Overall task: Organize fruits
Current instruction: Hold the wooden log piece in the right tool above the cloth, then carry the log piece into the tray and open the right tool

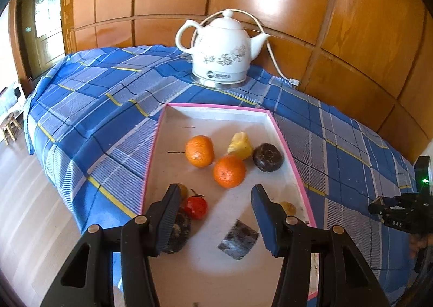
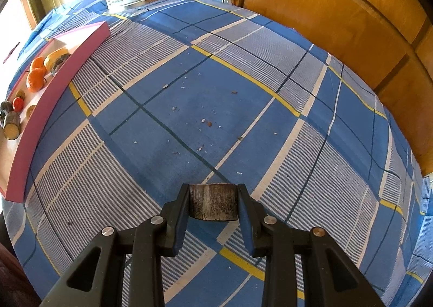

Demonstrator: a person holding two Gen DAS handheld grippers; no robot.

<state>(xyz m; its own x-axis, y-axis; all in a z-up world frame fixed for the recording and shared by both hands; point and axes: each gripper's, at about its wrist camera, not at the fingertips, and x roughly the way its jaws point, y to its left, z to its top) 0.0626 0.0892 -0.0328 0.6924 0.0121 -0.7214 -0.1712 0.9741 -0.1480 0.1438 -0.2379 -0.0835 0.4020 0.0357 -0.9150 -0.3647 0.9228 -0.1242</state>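
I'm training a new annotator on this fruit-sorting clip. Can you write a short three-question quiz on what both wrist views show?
1. True or false: the right claw is closed on a dark bark-like chunk over the plaid cloth.
2. How many oranges lie in the pink-rimmed tray? A) one B) two C) four
3. Fill in: the white ___ stands on the cloth behind the tray.

Key
1. True; its pads press both sides of the chunk.
2. B: one orange and a second.
3. Kettle.

The left claw hangs open above the tray.
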